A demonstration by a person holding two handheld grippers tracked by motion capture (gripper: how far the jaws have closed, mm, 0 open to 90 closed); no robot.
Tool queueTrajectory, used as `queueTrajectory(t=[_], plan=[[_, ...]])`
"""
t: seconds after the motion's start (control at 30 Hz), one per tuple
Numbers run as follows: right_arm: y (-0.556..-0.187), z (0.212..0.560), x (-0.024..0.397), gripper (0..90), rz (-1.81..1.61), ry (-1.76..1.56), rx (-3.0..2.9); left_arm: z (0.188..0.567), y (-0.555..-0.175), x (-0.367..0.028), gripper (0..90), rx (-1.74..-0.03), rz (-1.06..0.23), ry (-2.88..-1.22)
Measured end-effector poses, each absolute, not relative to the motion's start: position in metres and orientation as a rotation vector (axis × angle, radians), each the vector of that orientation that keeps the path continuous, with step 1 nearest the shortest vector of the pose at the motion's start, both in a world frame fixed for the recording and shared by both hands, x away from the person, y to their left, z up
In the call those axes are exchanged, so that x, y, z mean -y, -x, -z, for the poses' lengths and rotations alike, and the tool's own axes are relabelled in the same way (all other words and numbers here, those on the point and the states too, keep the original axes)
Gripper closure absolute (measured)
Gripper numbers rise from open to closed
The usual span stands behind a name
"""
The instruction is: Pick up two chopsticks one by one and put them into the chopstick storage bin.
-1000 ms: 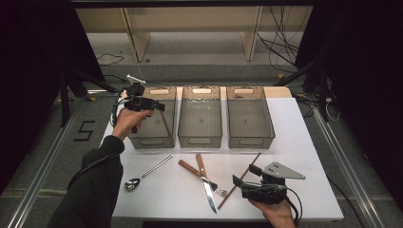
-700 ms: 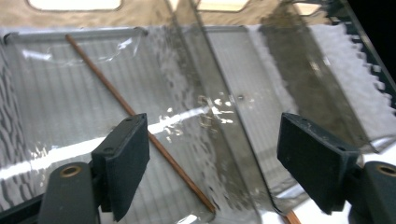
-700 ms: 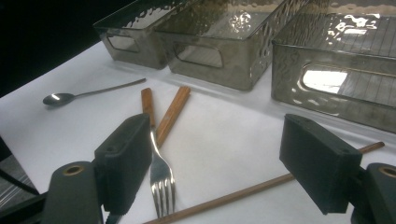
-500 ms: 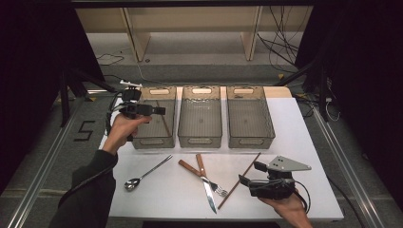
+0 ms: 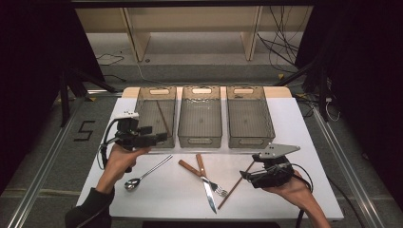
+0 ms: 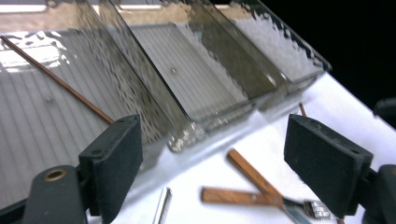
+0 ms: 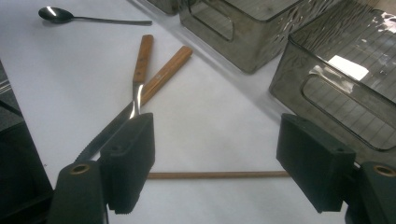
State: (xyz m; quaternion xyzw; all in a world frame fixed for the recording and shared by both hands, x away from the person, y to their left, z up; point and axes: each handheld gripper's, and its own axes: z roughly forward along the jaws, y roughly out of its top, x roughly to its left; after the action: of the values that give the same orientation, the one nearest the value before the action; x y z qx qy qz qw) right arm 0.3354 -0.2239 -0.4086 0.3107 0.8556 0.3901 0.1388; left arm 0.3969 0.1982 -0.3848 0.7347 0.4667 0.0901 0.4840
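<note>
In the high view, the left gripper (image 5: 161, 137) sits at the near left corner of the left smoky translucent plastic bin (image 5: 142, 111), its black jaws standing apart with nothing between them; they have just been opening. A thin brown wooden chopstick (image 5: 162, 119) lies slanted on that bin's floor, just beyond the jaw tips. The middle bin (image 5: 183, 124) and right bin (image 5: 266, 124) stand farther along on the white table (image 5: 309, 142). Nearer than this gripper lies a polished steel spoon (image 5: 147, 173). The right gripper (image 5: 244, 175) hovers at the near right, jaws parted and holding nothing, its tips just beside a second thin brown wooden chopstick (image 5: 235, 186) lying on the table. Beyond its tips, a wood-handled fork (image 5: 196, 172) and a wood-handled knife (image 5: 205, 181) lie crossed.

In the left gripper view, the two black pads are wide apart and bare. The chopstick in the bin (image 6: 56, 79) lies past the left pad, behind the bin's wall. The two wooden handles (image 6: 243, 186) lie low between the pads, on the table.

In the right gripper view, the jaws stand apart, and the loose chopstick (image 7: 215, 175) lies crosswise on the table between the two pads, untouched. The crossed fork (image 7: 166, 72) and knife (image 7: 140, 65) lie ahead of the left pad, with the spoon (image 7: 60, 15) far beyond.
</note>
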Motion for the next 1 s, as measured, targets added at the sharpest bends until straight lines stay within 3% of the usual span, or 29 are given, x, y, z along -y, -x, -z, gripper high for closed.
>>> queueTrajectory(t=[0.6,1.0], plan=[[-0.354,0.408,0.209,30.6,-0.862,-0.545,-2.715,0.433,-0.345,-0.177,17.6,-1.025,-0.238,-1.836],[-0.37,0.427,0.188,38.1,-0.605,-0.266,-2.878,0.454,-0.325,-0.183,16.8,-0.986,-0.281,-1.812]])
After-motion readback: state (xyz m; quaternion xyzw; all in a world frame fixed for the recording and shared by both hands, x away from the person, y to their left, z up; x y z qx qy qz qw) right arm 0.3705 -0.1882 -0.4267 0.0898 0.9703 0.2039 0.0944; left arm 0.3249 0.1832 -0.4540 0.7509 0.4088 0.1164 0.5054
